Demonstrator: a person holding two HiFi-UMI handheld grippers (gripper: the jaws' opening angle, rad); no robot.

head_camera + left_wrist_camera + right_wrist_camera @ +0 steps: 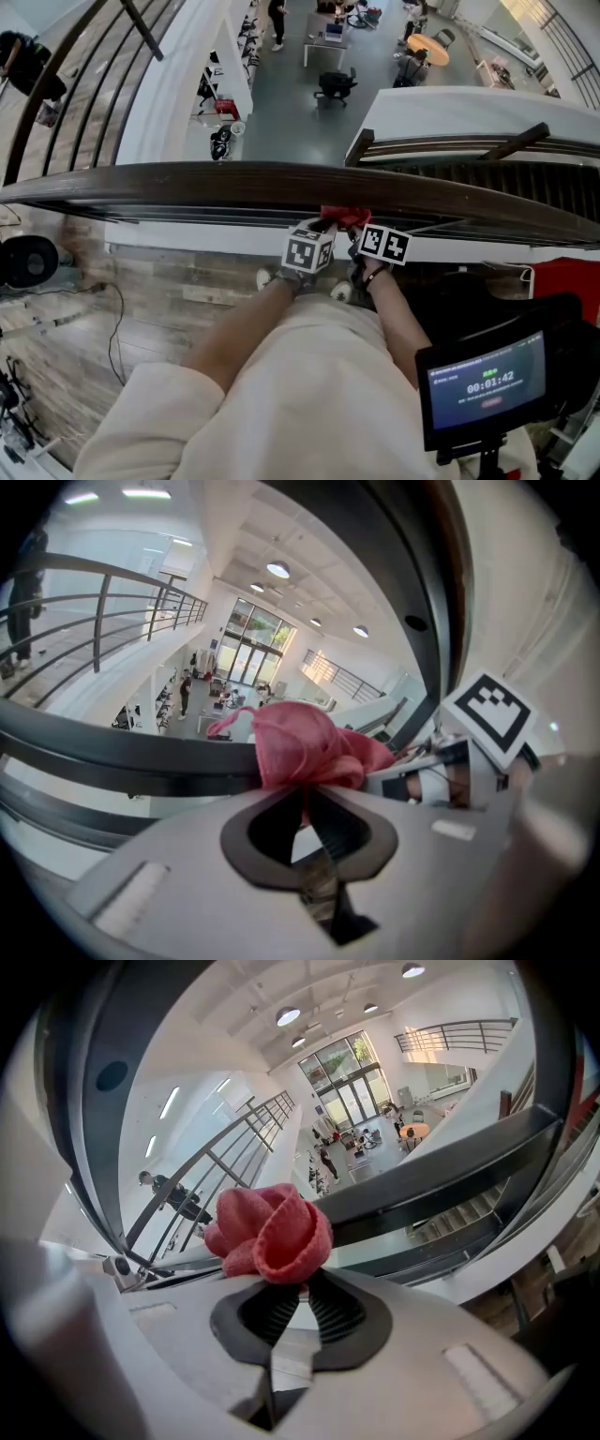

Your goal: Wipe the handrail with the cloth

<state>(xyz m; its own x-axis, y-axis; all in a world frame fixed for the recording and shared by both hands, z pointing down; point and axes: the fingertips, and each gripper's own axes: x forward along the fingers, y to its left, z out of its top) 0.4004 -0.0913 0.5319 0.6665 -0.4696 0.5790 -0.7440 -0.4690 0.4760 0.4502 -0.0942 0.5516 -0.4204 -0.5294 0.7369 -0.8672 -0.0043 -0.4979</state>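
The left claw (305, 791) is pinched almost closed on a fold of a red-pink terry cloth (302, 742). The right claw (289, 1283) bites the same cloth from the other side, its ribbed pads squeezed onto a rolled bunch of it. Held by both, the cloth is gathered into one tight wad between the two tips rather than hanging loose. I take that to be the point: a firm pad that can be pressed and dragged without slipping out.

The wad sits at the near edge of the long, curved, dark brown wooden handrail (187, 183), a little right of the middle of the stretch in sight, and it looks to be pressed against it. The two claws stand close side by side on the near side of the rail, reaching out from the person's forearms (234, 347).

Past the far side of the handrail the space drops open to a grey atrium floor (291, 103) well below, so a grip from both sides probably also guards against losing the cloth over the edge. By my reading the wiping is under way, with long runs of rail to the left and right yet to cover.
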